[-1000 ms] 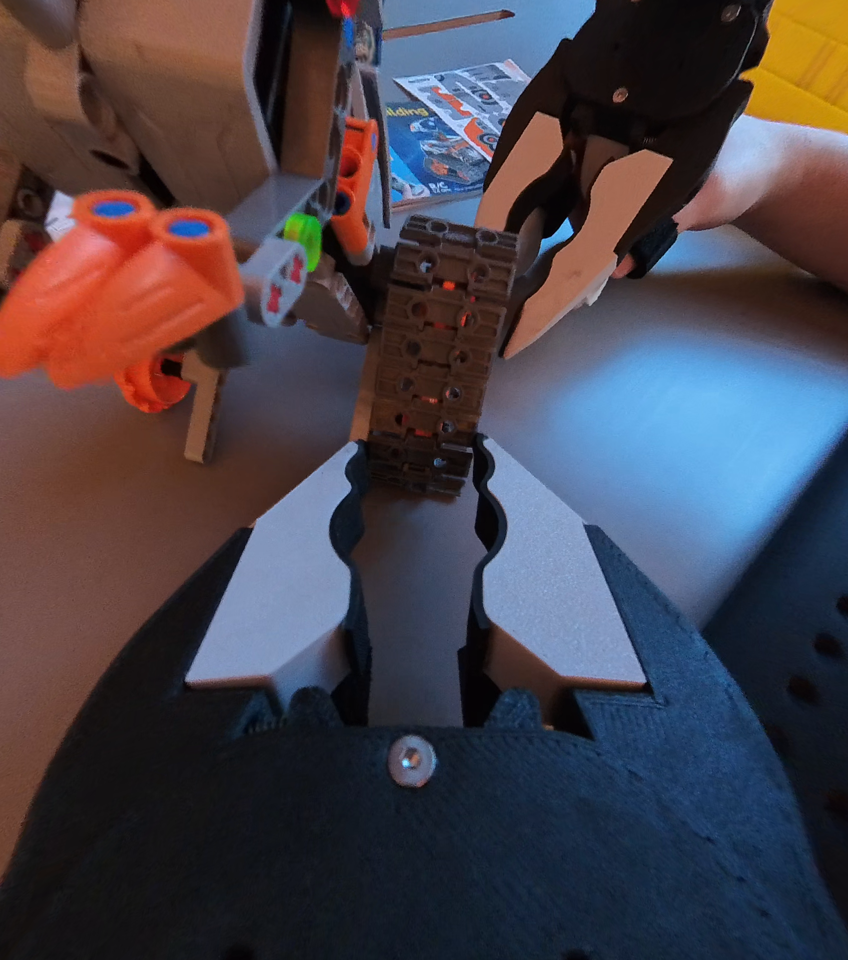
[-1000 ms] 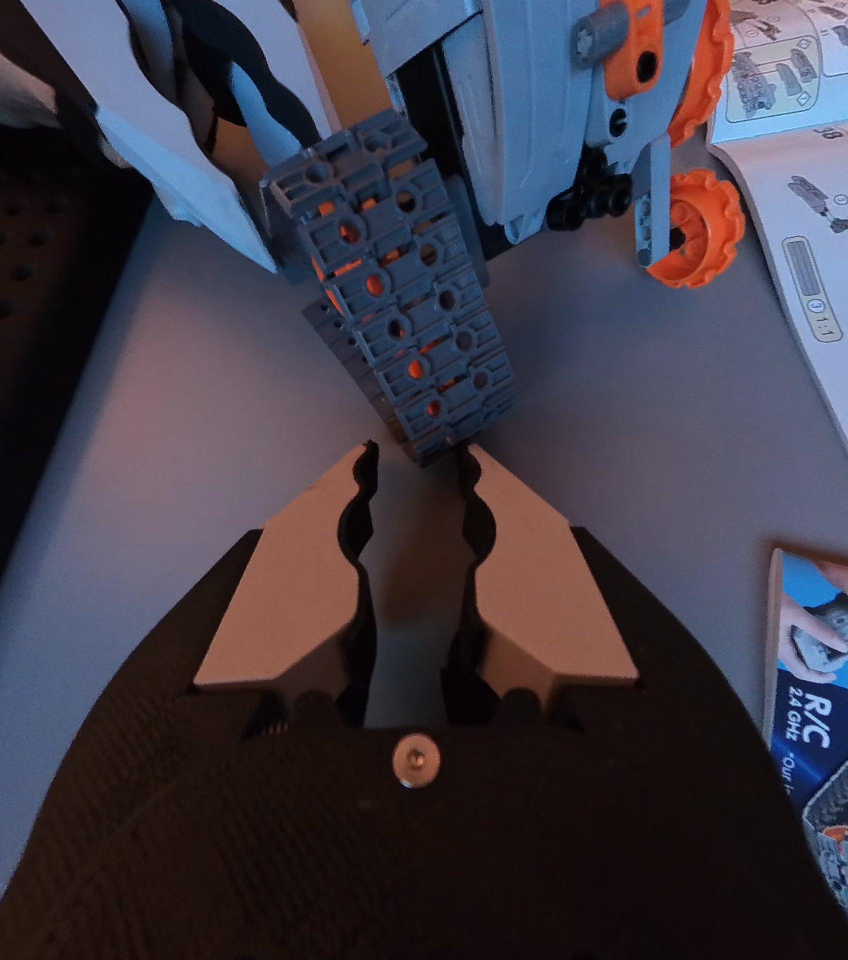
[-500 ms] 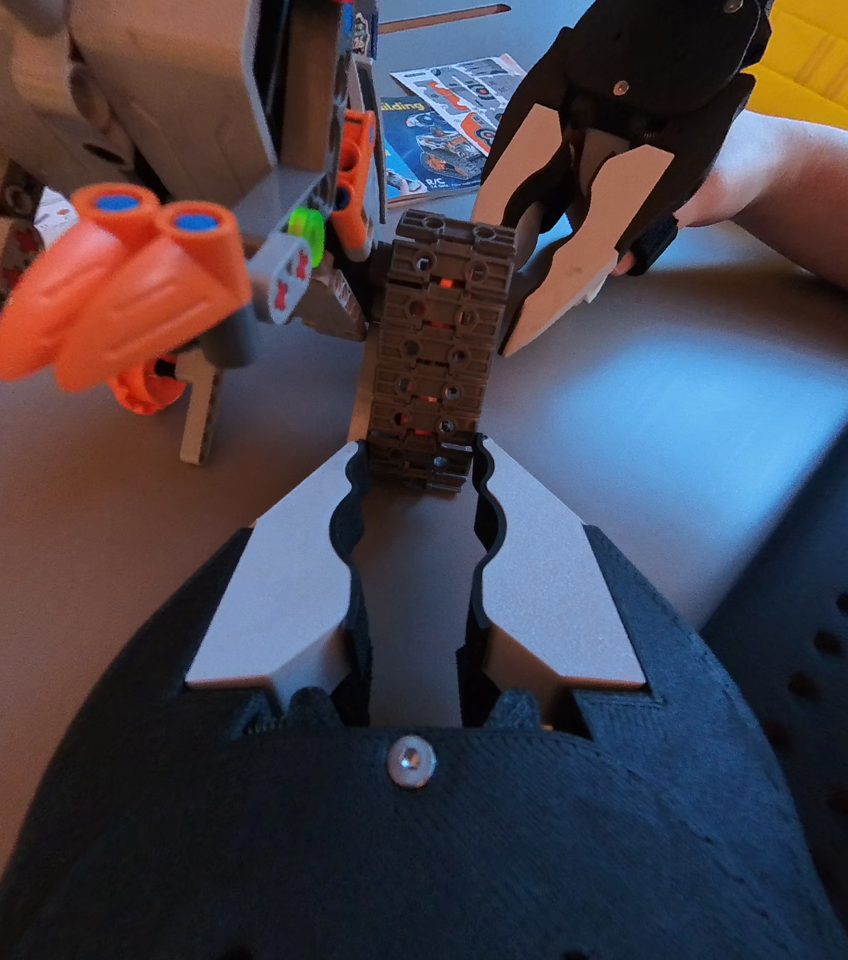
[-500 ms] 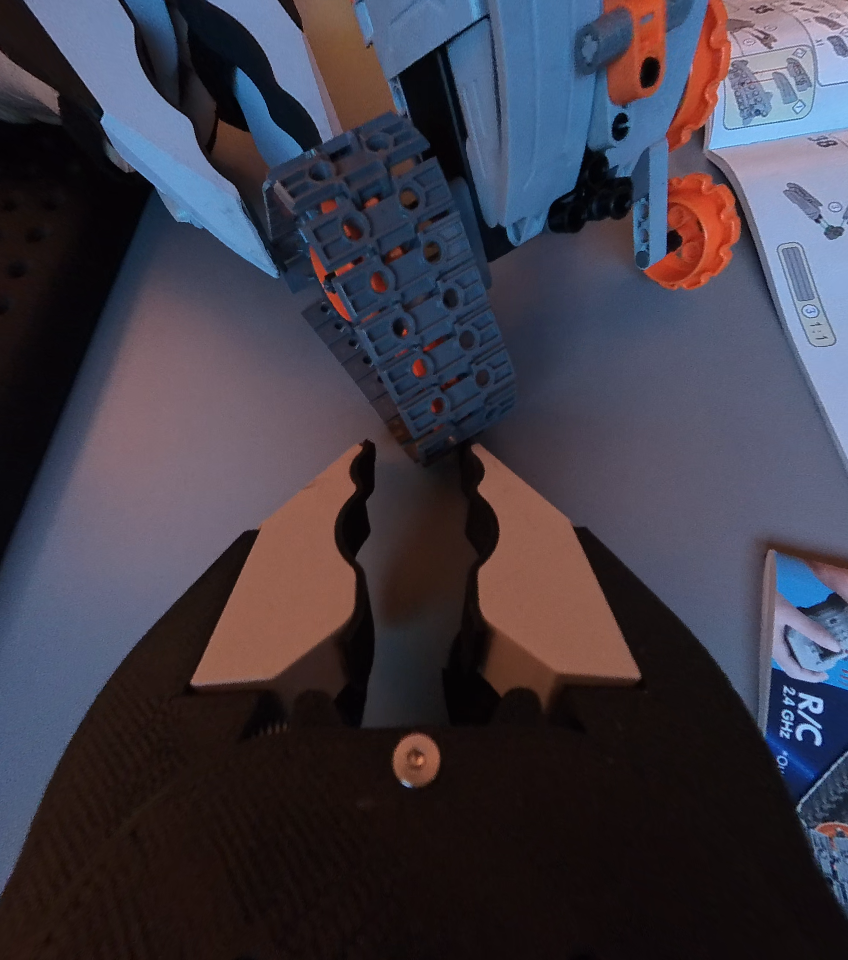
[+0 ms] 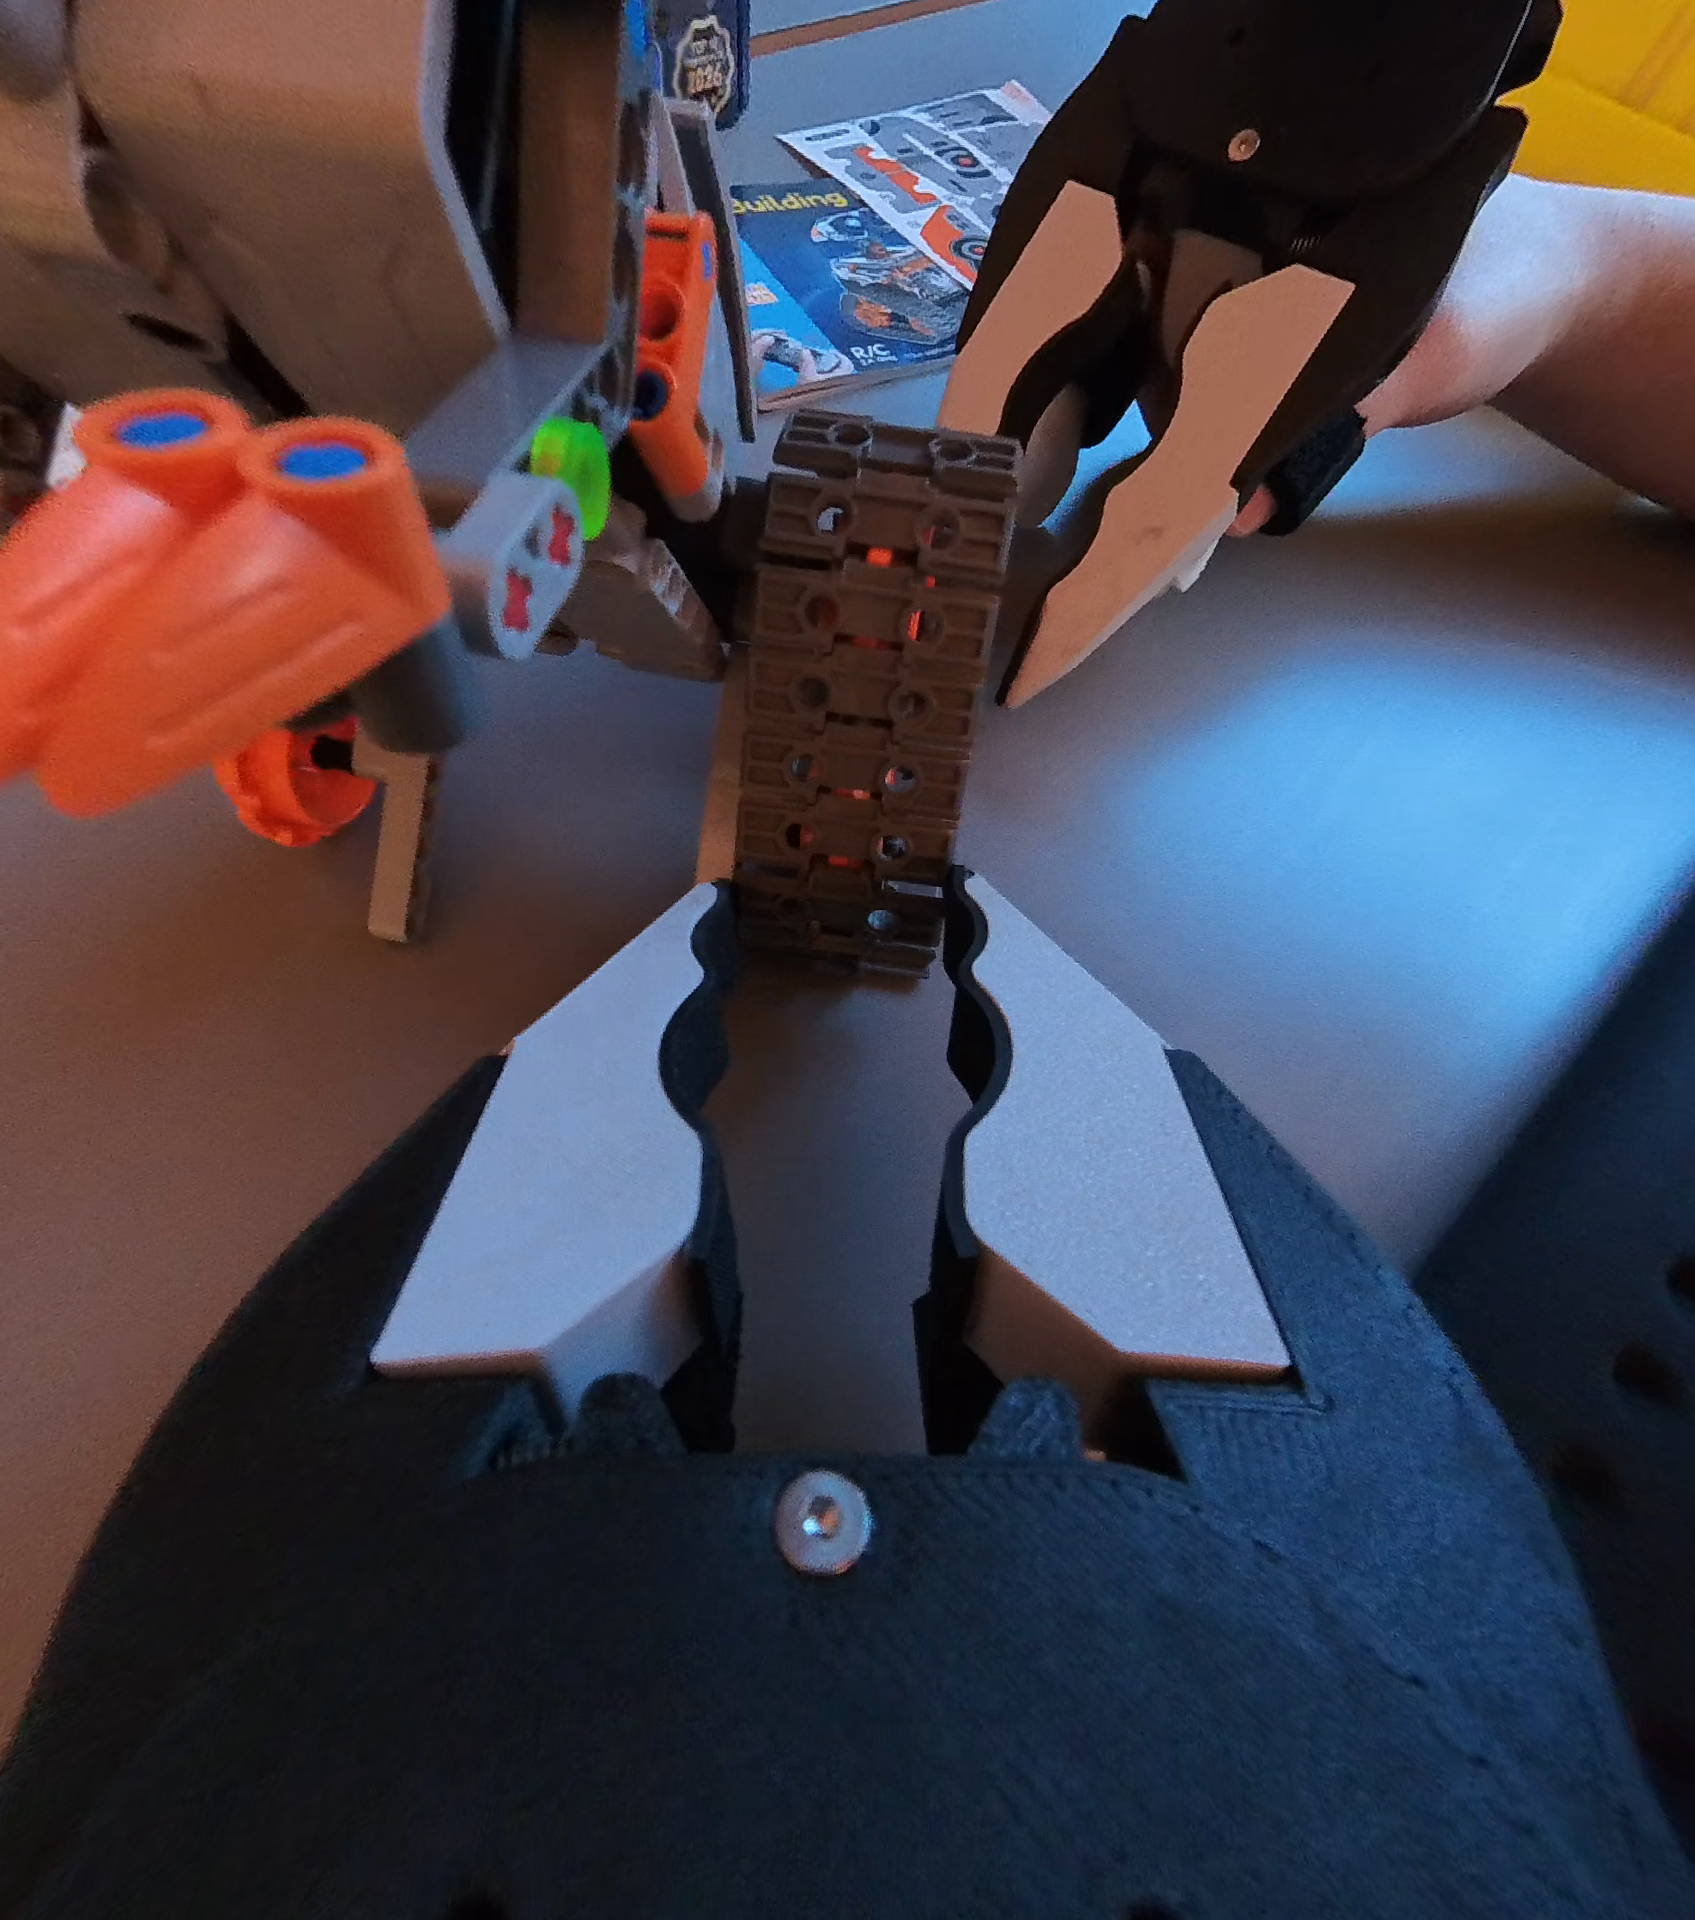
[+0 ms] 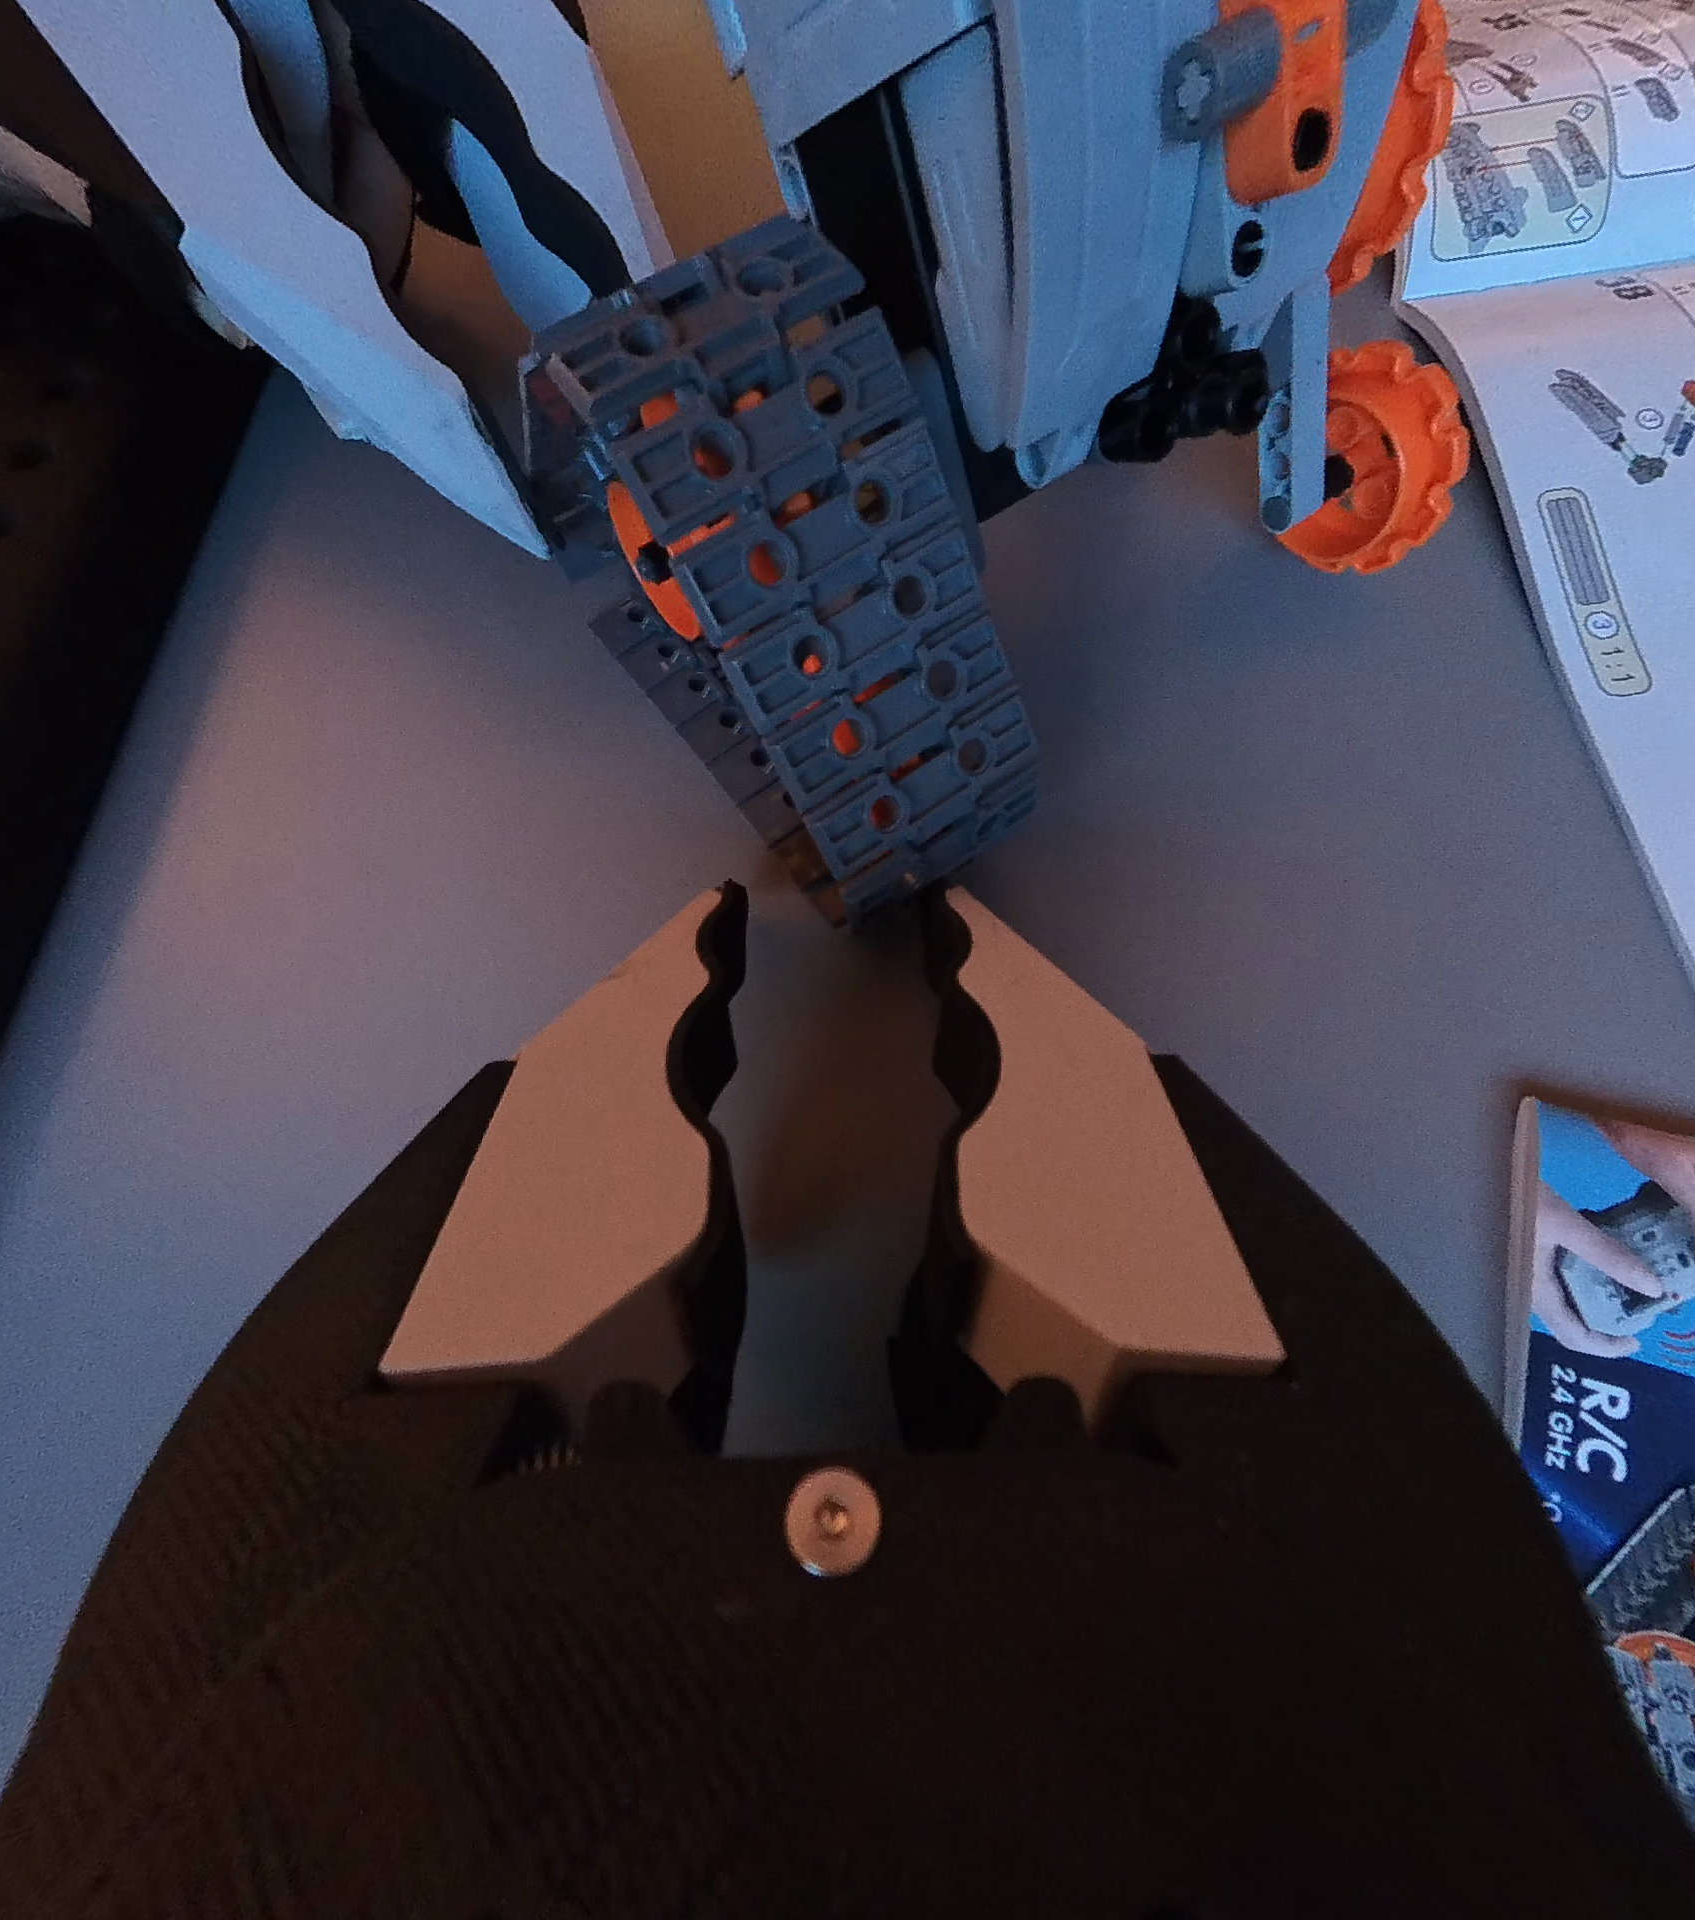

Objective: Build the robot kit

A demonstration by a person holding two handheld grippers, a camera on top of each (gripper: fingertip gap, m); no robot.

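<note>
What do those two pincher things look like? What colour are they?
Both look alike. The left gripper has a rough black printed body, a silver screw and two pale grey wedge fingers with wavy black inner pads. The right gripper is the same.

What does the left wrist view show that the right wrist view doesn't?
Only the left wrist view: twin orange barrels, a green stud, the person's forearm, and the left gripper with its fingers flanking the track's end. Only the right wrist view: the open instruction booklet and an orange wheel. Both: the grey track, the table, and the right gripper, open.
</note>
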